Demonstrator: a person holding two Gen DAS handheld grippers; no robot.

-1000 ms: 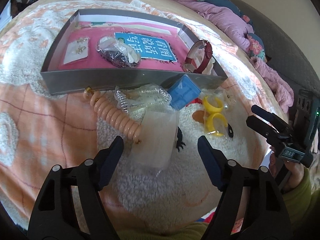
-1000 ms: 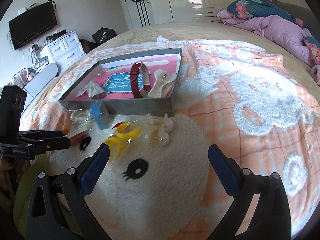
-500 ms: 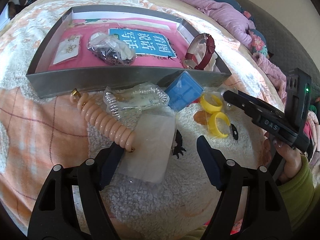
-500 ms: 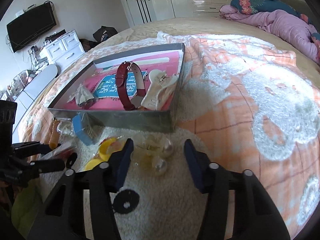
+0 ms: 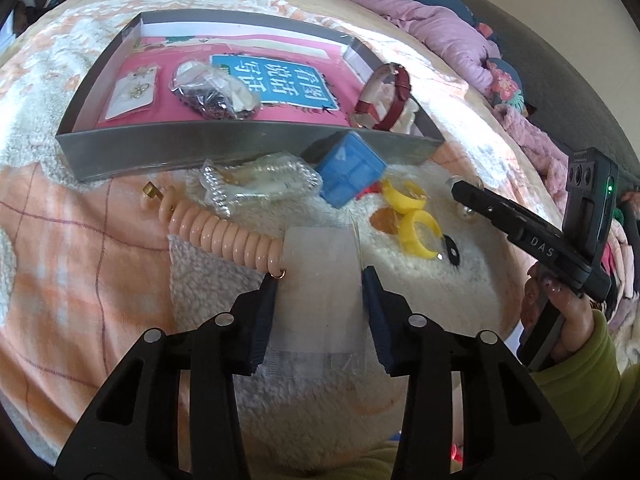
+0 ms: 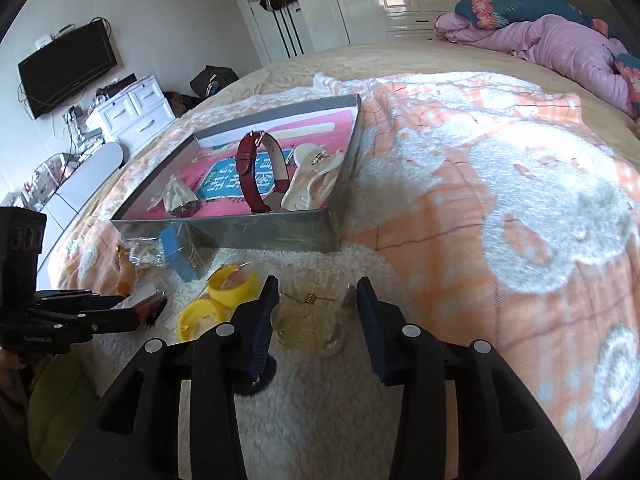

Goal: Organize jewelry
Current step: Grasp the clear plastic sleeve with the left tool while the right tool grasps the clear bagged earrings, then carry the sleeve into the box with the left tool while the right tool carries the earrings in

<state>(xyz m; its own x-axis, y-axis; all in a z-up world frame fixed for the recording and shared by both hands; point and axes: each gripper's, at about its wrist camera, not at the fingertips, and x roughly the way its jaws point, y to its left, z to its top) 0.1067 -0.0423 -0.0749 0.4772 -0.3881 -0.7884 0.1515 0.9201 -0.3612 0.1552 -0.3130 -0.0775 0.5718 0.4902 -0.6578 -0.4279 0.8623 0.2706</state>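
A grey tray point(image 5: 224, 146) with a pink liner holds a red watch strap point(image 5: 394, 96), a bagged dark piece point(image 5: 212, 94), an earring card point(image 5: 132, 92) and a white hair clip point(image 6: 310, 184). In front of it lie a peach coil bracelet point(image 5: 224, 236), a blue box point(image 5: 350, 174), yellow rings point(image 5: 418, 228) and a frosted packet point(image 5: 322, 288). My left gripper point(image 5: 320, 280) is open, its jaws straddling the frosted packet. My right gripper point(image 6: 316, 292) is open, its jaws on either side of a clear bag of pearl earrings point(image 6: 310, 314).
Everything lies on a fluffy orange and white blanket point(image 6: 500, 200) on a bed. A clear bag with a coiled chain point(image 5: 256, 188) lies against the tray's front wall. Pink bedding point(image 6: 560, 48) is piled at the back. A white dresser point(image 6: 124, 116) stands by the wall.
Both grippers have moved forward and down and narrowed. The left now straddles the frosted packet; the right now straddles the bag of pearl earrings.
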